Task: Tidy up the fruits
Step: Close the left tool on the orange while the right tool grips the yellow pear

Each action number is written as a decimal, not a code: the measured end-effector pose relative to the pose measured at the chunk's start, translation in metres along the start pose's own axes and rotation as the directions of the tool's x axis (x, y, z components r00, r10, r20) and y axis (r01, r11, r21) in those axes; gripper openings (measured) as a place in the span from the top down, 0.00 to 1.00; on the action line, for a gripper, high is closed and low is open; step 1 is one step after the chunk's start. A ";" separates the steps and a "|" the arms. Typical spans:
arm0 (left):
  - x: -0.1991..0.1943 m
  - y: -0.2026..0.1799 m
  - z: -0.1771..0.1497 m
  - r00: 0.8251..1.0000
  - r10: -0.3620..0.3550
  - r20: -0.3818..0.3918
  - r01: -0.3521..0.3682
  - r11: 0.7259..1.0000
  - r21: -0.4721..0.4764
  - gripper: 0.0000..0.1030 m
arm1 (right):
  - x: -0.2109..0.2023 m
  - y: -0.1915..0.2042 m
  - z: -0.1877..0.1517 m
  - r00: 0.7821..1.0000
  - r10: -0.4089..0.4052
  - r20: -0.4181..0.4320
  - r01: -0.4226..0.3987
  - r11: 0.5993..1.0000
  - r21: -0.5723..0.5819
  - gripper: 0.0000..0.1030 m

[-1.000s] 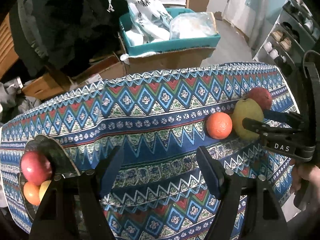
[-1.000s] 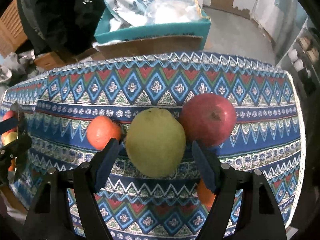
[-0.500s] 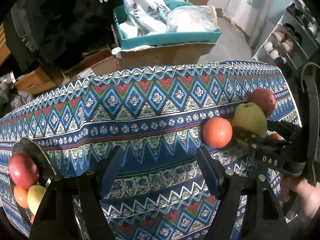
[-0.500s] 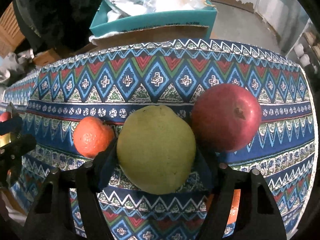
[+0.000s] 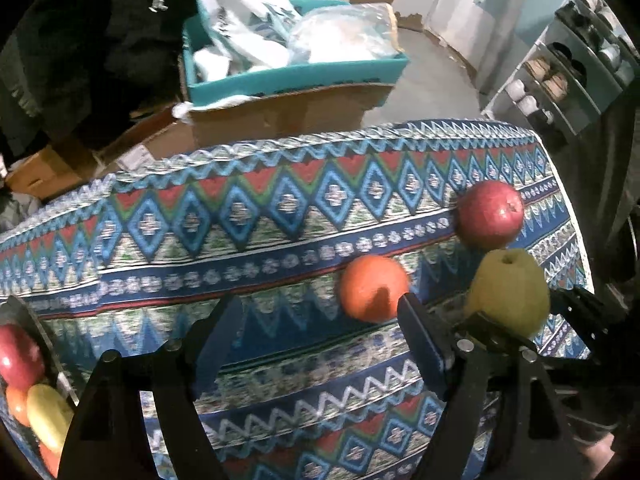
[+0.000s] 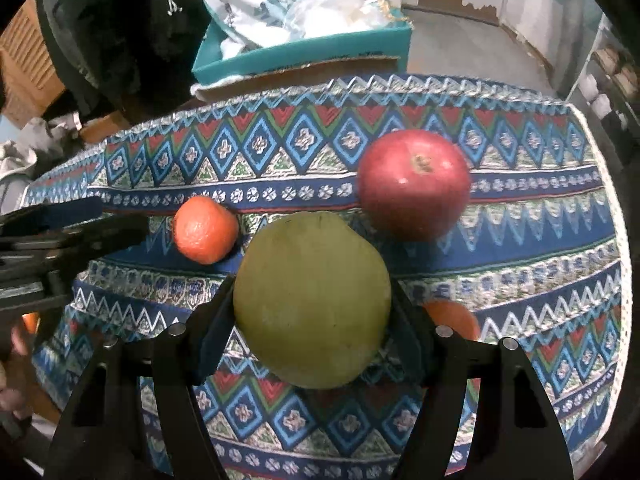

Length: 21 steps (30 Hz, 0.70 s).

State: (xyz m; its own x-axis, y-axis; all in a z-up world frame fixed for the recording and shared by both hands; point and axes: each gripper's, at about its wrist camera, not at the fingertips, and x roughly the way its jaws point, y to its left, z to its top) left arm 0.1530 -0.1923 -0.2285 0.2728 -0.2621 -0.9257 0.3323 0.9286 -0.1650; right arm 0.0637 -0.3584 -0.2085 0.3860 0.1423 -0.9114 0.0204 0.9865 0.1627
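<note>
Orange and apple sit on cloth beyond the pear. Right gripper has clamped the pear, now off the cloth. Left gripper has just been opening, nothing between its jaws. Bowl at left holds apple, pear, oranges.

A teal rectangular tray heaped with white printed plastic bags sits on a brown cardboard box at twelve o'clock; a grey shelf rack (crockery, blurred) stands at two o'clock.
</note>
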 end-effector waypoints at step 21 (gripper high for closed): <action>0.046 -0.023 0.002 0.993 -0.069 -0.093 0.069 0.998 -0.005 0.54 | -0.010 -0.029 0.010 0.999 -0.028 0.041 0.024 0.997 0.075 0.30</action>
State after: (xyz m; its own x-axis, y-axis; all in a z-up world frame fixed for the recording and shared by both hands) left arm 0.1598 -0.2265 -0.2660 0.1636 -0.3001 -0.9398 0.3455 0.9097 -0.2303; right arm 0.0680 -0.3890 -0.2003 0.4232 0.1116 -0.8992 0.0985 0.9808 0.1681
